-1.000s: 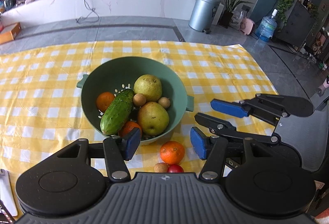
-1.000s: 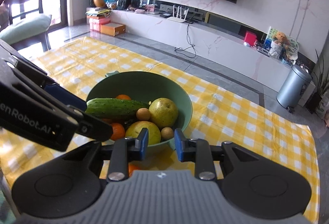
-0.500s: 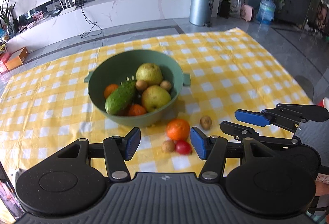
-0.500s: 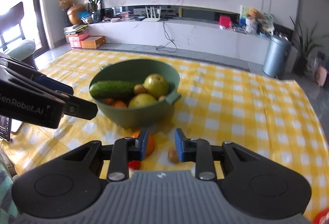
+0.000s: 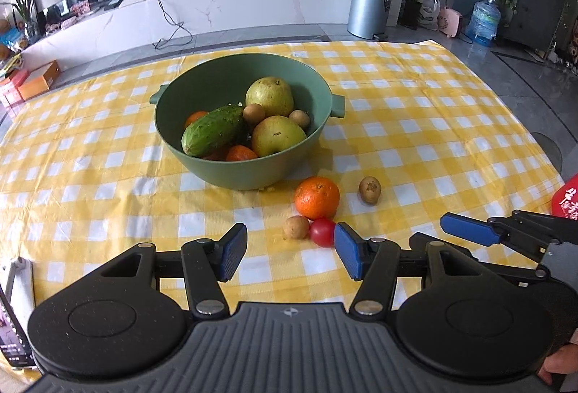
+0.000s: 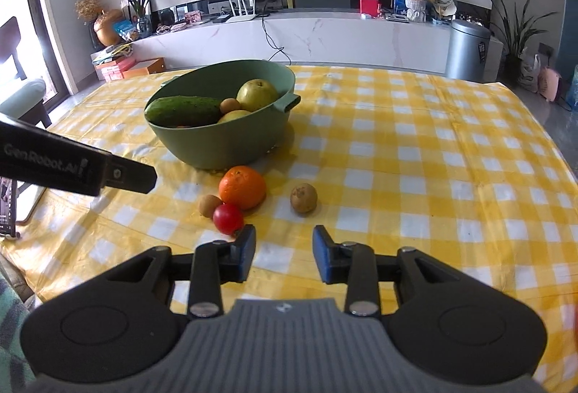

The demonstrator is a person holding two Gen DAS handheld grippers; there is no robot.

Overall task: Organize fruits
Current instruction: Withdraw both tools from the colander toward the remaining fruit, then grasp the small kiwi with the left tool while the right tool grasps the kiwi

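Four loose pieces lie on the checked cloth (image 6: 433, 154) in front of the green bowl (image 6: 231, 143): an orange (image 6: 242, 186), a small brown fruit (image 6: 210, 205) touching a red tomato (image 6: 228, 218) just beside it, and a kiwi (image 6: 303, 198) standing apart to the right. The bowl already holds a cucumber (image 5: 213, 130), two pears and some small fruit.

Your right gripper (image 6: 284, 250) is empty and its jaws are opening, with nothing between them; it points at the bare cloth between the tomato and the kiwi. Your left gripper (image 5: 290, 255) has its jaws apart and empty, with the tomato and the small brown fruit just ahead of its pads.

The tight cluster is your main risk. If you close on the tomato, one pad will likely nudge the orange or the brown fruit, and round fruit rolls easily on this smooth cloth, possibly toward the table edge. Squeeze the tomato hard and it may split. The kiwi is the safer pick, since it has room on both sides. Your two grippers also sit close together, so reaching with both at once could make them collide.
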